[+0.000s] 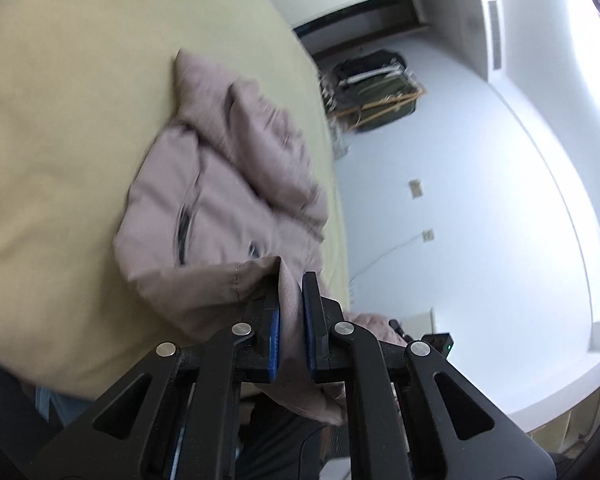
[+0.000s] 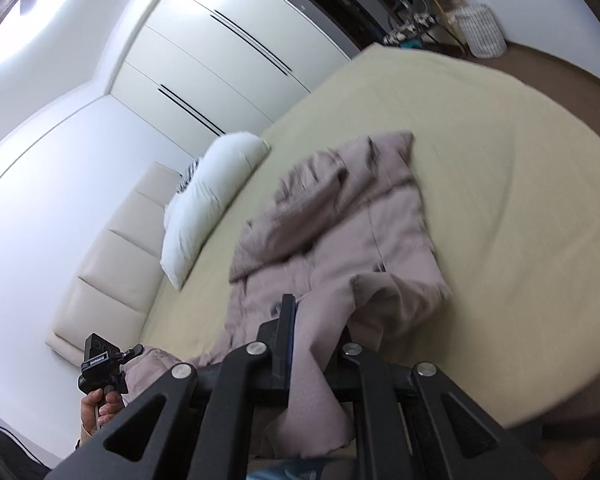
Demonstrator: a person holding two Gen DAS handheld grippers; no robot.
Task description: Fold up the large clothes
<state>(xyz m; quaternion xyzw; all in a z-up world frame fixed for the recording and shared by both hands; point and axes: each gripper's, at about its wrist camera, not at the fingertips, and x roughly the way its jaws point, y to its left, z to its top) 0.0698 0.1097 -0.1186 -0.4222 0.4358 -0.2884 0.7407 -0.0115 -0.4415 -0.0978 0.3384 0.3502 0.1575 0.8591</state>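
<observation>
A large mauve-pink jacket (image 1: 220, 184) lies rumpled on a bed with a pale yellow-green sheet (image 1: 60, 120). My left gripper (image 1: 291, 300) is shut on a hem edge of the jacket and holds it raised off the bed. The same jacket shows in the right wrist view (image 2: 340, 232). My right gripper (image 2: 316, 320) is shut on another part of its edge, with cloth bunched between the jaws and hanging down behind them. The right finger is hidden by fabric. The other hand-held gripper (image 2: 100, 364) shows at the lower left of the right wrist view.
A white pillow (image 2: 208, 196) lies against a cream padded headboard (image 2: 112, 256). White wardrobe doors (image 2: 220, 52) stand behind the bed. A rack with dark clothes (image 1: 372, 88) and a wire basket (image 2: 482, 28) stand past the bed's far end.
</observation>
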